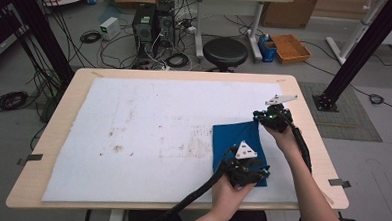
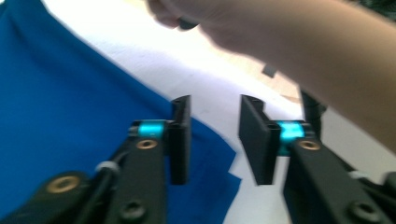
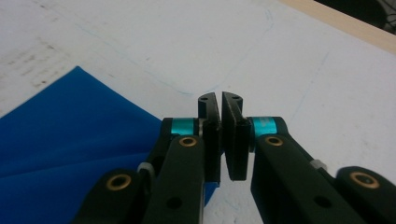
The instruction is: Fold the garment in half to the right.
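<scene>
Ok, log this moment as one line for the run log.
cloth: blue, folded, on white mat | left gripper: open over cloth edge | right gripper: nearly shut, nothing held

Blue cloth [image 1: 237, 142], folded flat, table's right side

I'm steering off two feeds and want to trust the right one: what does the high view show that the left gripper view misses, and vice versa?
High view alone: the whole wooden table, the stained white mat, the floor clutter and stool, and both tongs from above. Left gripper view alone: the left tongs close up, parted with nothing between them, over the cloth's near edge. Both: the blue cloth and the person's right forearm.
</scene>
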